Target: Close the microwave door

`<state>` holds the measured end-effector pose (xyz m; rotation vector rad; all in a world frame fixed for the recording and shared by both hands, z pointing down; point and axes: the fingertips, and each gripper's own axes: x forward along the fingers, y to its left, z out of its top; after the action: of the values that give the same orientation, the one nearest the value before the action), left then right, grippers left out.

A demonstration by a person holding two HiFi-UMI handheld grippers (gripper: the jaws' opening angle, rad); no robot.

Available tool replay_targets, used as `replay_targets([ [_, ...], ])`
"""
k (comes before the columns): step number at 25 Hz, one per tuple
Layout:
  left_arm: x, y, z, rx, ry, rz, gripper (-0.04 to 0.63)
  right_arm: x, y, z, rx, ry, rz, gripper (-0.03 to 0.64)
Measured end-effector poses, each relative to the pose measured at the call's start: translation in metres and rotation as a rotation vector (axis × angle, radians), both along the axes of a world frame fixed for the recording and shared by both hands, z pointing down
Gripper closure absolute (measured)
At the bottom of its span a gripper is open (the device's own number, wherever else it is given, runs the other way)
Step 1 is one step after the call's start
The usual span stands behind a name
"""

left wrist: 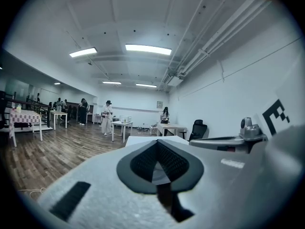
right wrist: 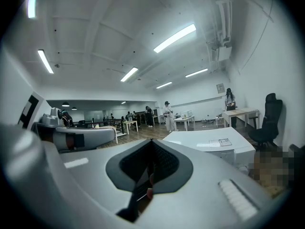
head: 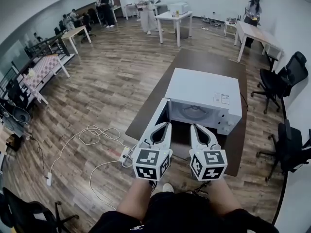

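Note:
A white microwave [head: 204, 93] stands on a dark brown table [head: 204, 59]. Its door [head: 156, 116] hangs open, swung out toward me on the left side, and the turntable shows inside the cavity. My left gripper [head: 167, 124] is shut and empty, its tips just beside the open door's inner face. Next to it, my right gripper [head: 193, 126] is also shut and empty, pointing at the cavity. In the left gripper view the shut gripper [left wrist: 156, 141] points over the microwave's top [left wrist: 147, 140]. From the right gripper view, that gripper [right wrist: 152, 140] lies left of the microwave [right wrist: 209, 144].
Two black office chairs [head: 286, 74] [head: 291, 147] stand to the right of the table. White cables and a power strip [head: 97, 135] lie on the wooden floor at left. White tables [head: 170, 17] and people stand at the far end of the room.

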<state>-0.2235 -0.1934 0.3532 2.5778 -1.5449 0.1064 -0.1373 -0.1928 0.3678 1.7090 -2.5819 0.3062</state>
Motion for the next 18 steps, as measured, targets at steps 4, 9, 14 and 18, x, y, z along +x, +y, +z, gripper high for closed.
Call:
replay_targets([
  [4,0.000,-0.016,0.002,-0.008,-0.001,0.003,0.584,-0.001,-0.015,0.003,-0.008,-0.003,-0.006,0.609],
  [9,-0.005,-0.024,0.013,-0.027,-0.003,-0.055,0.584,-0.002,-0.031,0.005,-0.008,0.022,-0.065,0.609],
  [14,-0.023,-0.021,0.010,-0.019,0.005,-0.160,0.584,-0.004,-0.032,-0.001,-0.003,0.028,-0.137,0.609],
  [18,-0.038,-0.004,0.002,0.007,0.052,-0.233,0.547,-0.011,-0.030,0.005,-0.026,0.022,-0.208,0.609],
])
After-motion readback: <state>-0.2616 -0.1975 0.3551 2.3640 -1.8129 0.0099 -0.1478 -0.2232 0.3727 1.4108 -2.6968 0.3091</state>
